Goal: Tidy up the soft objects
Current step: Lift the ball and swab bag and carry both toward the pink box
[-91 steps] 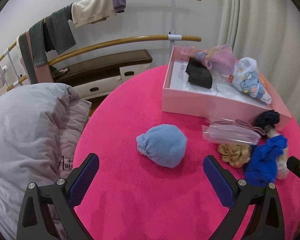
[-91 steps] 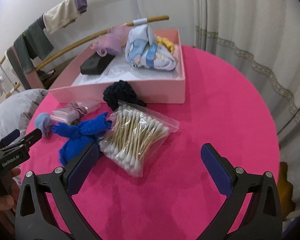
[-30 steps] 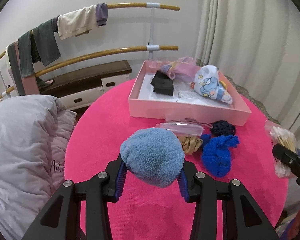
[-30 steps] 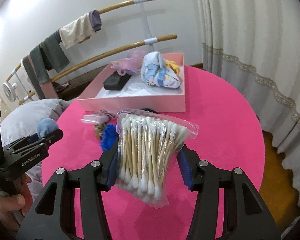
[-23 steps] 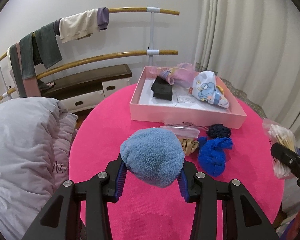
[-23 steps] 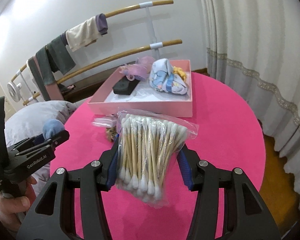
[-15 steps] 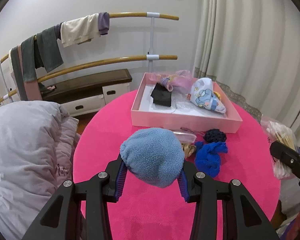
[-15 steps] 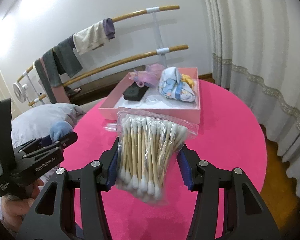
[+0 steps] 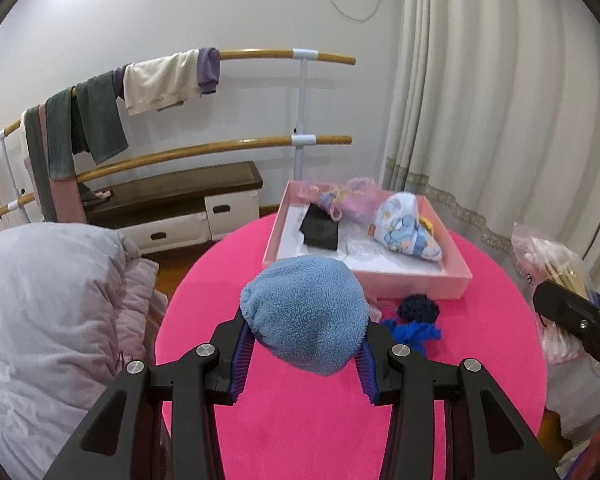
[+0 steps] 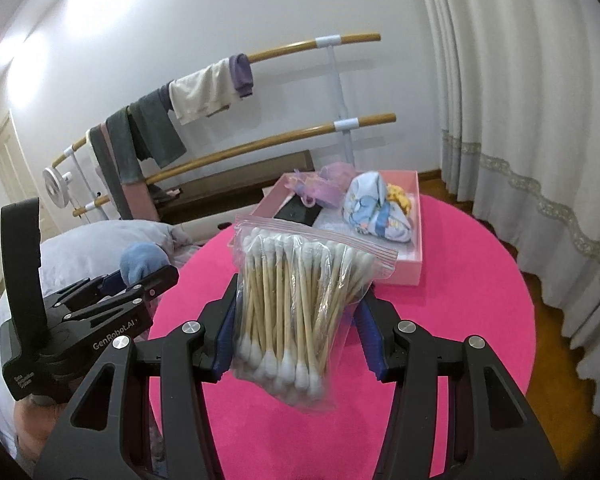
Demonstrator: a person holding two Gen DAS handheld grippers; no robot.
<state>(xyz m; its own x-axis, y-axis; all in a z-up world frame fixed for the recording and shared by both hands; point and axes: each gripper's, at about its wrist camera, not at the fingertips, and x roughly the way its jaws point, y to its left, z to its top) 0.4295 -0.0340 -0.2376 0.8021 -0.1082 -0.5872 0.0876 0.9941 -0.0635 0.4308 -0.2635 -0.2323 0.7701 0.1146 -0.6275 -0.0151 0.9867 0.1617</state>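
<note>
My left gripper is shut on a fluffy light-blue cloth bundle, held well above the round pink table. My right gripper is shut on a clear zip bag of cotton swabs, also lifted off the table. Beyond both stands the pink box with a black pouch, a lilac organza bag and a blue-printed bundle inside. In the right wrist view the left gripper shows at the left with the blue bundle. The swab bag appears at the left wrist view's right edge.
A dark navy scrunchie and a bright blue knit piece lie on the table before the box. A grey duvet bulges at the left. Behind are wooden rails hung with clothes, a low bench and curtains.
Both grippers have risen with their loads still held, so the table and pink box look smaller and lower. Three seconds ago both stood open over the objects lying on the table.
</note>
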